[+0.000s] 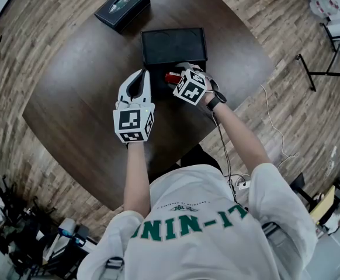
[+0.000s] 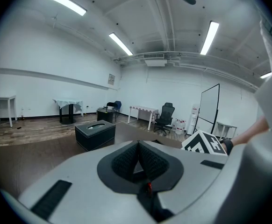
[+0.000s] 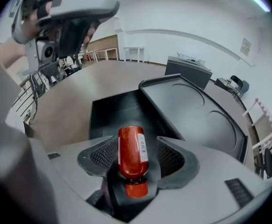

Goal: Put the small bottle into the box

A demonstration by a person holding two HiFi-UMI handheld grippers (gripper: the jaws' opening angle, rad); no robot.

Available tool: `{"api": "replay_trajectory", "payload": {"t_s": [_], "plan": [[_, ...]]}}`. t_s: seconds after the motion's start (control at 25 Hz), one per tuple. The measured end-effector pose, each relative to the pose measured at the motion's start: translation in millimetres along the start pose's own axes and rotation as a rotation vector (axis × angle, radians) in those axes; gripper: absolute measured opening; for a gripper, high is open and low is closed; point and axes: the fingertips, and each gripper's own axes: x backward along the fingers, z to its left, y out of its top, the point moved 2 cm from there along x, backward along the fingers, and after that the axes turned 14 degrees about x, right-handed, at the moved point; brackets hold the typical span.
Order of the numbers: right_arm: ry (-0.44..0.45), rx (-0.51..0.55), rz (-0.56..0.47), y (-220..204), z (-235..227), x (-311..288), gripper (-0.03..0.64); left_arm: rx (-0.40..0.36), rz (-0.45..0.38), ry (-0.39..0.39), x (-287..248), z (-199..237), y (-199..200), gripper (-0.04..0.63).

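A small red bottle with a white label lies between the pads of my right gripper, its red cap pointing back at the camera. A dark gap shows between the bottle and the right-hand pad, so the jaws stand open around it. Just beyond the bottle is the black box, open, with its lid lying flat beside it. In the head view the right gripper and the bottle are at the near edge of the box. My left gripper is shut and empty, left of the box; its pads meet.
A second black box with an oval top opening stands at the far left of the dark brown table. A cable trails on the wooden floor to the right. A person's arms and white shirt fill the near side.
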Motion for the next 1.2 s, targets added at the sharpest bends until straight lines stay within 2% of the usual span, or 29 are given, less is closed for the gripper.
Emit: {"api": "replay_trajectory", "payload": {"t_s": [0.16,0.4,0.64,0.96,1.2], "plan": [[-0.045,-0.109,-0.051,0,-3,21,0.265,-0.005,-0.007,-0.003,9,-3,3,0.014],[-0.152,-0.316,-0.185,-1,-7,67,0.241,-0.021,-0.025,-0.010,28,-16,14,0.014],[-0.273,-0.443,-0.293,6,-2,120,0.222,-0.053,-0.047,-0.021,49,-33,25,0.014],[-0.485,-0.533,-0.431,25,9,211,0.162,-0.063,-0.084,-0.029,85,-58,43,0.014],[-0.633,-0.519,-0.539,54,32,282,0.090,-0.092,-0.140,-0.031,122,-79,71,0.014]]}}
